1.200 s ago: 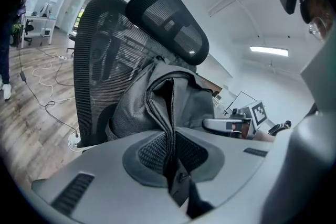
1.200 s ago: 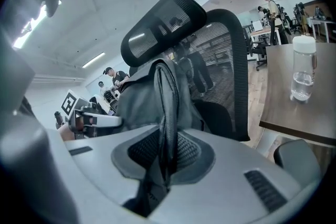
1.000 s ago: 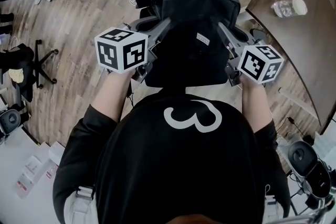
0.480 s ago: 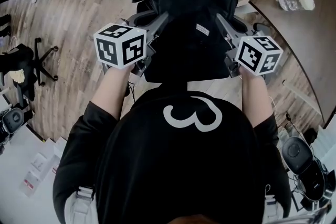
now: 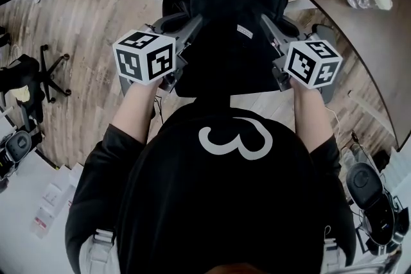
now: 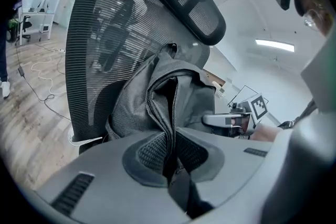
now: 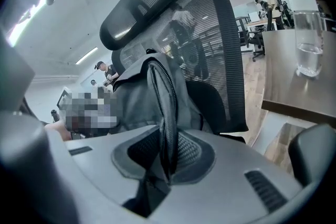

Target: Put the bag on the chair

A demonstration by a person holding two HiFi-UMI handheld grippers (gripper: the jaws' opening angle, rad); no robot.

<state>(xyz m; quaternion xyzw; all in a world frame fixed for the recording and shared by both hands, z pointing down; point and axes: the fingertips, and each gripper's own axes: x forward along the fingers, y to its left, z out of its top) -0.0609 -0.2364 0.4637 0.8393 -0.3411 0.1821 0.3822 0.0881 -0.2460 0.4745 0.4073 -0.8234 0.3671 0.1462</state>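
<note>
Around the black mesh office chair (image 6: 100,34), pale wooden plank flooring (image 5: 96,22) is seen. Right of the chair, a brown table (image 7: 294,76) is set, with a clear plastic bottle (image 7: 307,34) upon it. Just before the chair's backrest the dark grey fabric bag (image 6: 142,97) is held, its edges pinched tight by the left gripper (image 6: 170,147) and the right gripper (image 7: 167,152).

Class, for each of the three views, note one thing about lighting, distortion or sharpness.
Head view: the black bag is underexposed and nearly featureless, and the desk has an edge bowed by wide-angle distortion. Left gripper view: black corners frame a round image, and the ceiling light burns out white. Right gripper view: the chair back curves strongly.
</note>
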